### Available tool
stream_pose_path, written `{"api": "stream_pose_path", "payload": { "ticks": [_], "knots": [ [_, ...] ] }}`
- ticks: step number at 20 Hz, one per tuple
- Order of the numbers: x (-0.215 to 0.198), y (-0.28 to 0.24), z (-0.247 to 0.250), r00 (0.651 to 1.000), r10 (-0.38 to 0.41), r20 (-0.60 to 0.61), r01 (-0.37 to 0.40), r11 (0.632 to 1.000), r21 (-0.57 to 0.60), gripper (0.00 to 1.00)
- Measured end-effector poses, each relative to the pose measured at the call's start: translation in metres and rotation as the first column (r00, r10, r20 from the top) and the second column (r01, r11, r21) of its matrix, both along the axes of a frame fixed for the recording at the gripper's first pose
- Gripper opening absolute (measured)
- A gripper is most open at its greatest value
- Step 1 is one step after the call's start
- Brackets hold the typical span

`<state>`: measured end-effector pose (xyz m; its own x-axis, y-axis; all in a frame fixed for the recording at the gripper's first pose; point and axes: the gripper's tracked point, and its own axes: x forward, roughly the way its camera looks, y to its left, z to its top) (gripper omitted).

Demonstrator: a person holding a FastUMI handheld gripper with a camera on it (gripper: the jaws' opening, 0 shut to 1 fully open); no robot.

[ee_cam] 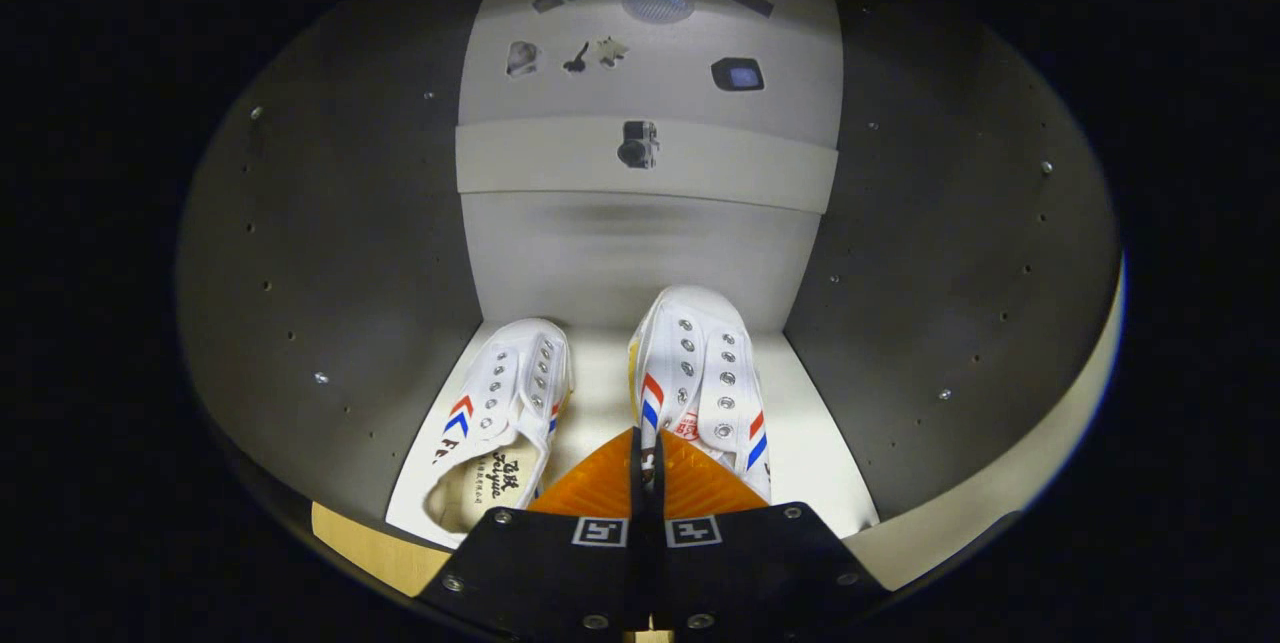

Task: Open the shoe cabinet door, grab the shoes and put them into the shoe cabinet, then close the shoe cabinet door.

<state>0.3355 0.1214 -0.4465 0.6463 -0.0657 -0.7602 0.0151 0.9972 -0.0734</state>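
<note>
Both white sneakers are inside the shoe cabinet now: left sneaker resting on the pale shelf, right sneaker beside it with its heel pinched in my gripper (fingers nearly touching, 2 pads clamped). Left to do: let go, back out, shut the door. Grey walls, stickers on the back panel.

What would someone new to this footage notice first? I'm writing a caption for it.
Two white shoes with red and blue stripes sit side by side on the cabinet floor: the left shoe beyond the fingers to their left, the right shoe just ahead. The gripper is closed on the right shoe's heel edge. Above, a shelf crosses the cabinet.
</note>
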Motion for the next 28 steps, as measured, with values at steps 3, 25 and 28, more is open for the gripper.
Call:
{"api": "stream_pose_path", "payload": {
  "ticks": [3,25,28],
  "knots": [
    [0.006,0.0,-0.023,0.999,0.01,-0.034,-0.01,1.0,-0.009,0.0],
    [-0.137,0.014,0.122,0.96,0.065,0.274,-0.085,0.995,0.061,0.68],
    [-0.176,0.019,0.147,0.946,0.075,0.316,-0.106,0.991,0.081,0.78]
  ]
}}
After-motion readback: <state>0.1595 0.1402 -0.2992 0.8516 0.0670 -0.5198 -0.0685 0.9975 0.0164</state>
